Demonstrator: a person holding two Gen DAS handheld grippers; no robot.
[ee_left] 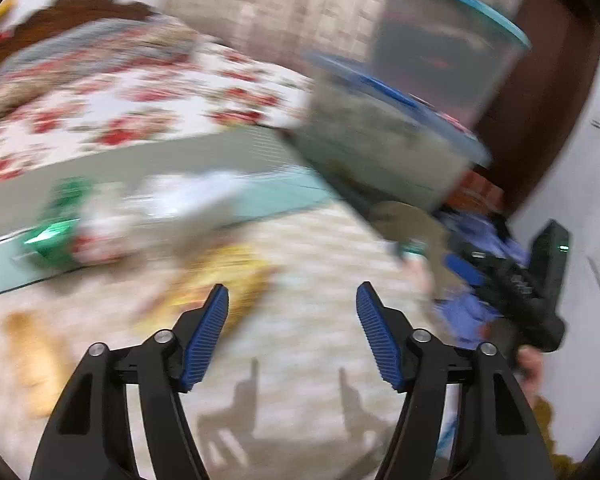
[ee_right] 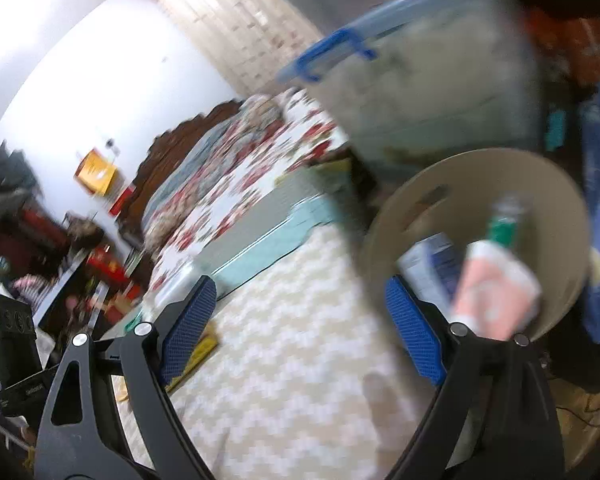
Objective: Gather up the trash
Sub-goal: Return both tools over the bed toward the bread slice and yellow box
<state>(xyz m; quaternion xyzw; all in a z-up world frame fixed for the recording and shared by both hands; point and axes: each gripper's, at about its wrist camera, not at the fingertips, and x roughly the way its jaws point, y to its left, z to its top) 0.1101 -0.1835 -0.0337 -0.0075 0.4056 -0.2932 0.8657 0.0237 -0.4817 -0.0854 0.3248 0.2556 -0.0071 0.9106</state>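
Both tools stand released, with nothing between their blue pads. Seen from its own wrist camera, the left tool [ee_left: 292, 320] hangs over the patterned floor [ee_left: 300, 248], jaws spread and empty. The right tool [ee_right: 300, 328] is likewise spread wide and empty, just beside the beige bin [ee_right: 480, 184], which stands on the floor next to it.

Inside the bin lie pieces of trash: a pink-and-white packet [ee_right: 496, 292] near the front rim, a green-and-white piece [ee_right: 504, 224] behind it, and a blue-and-white carton [ee_right: 432, 264] beside the packet. Behind the bin stands a clear storage box with a blue lid [ee_right: 420, 92]. Away from the bin, along the foot of the bed [ee_left: 140, 96] with its red-flowered cover, more litter lies on the floor: a shiny green wrapper [ee_left: 56, 232], white crumpled paper [ee_left: 188, 196] beside it, and a yellow wrapper [ee_left: 228, 280] nearer the left tool. Both views are heavily blurred, so finer detail of the litter cannot be told.

In the left view the right tool's black body [ee_left: 520, 280] shows beside the bin.
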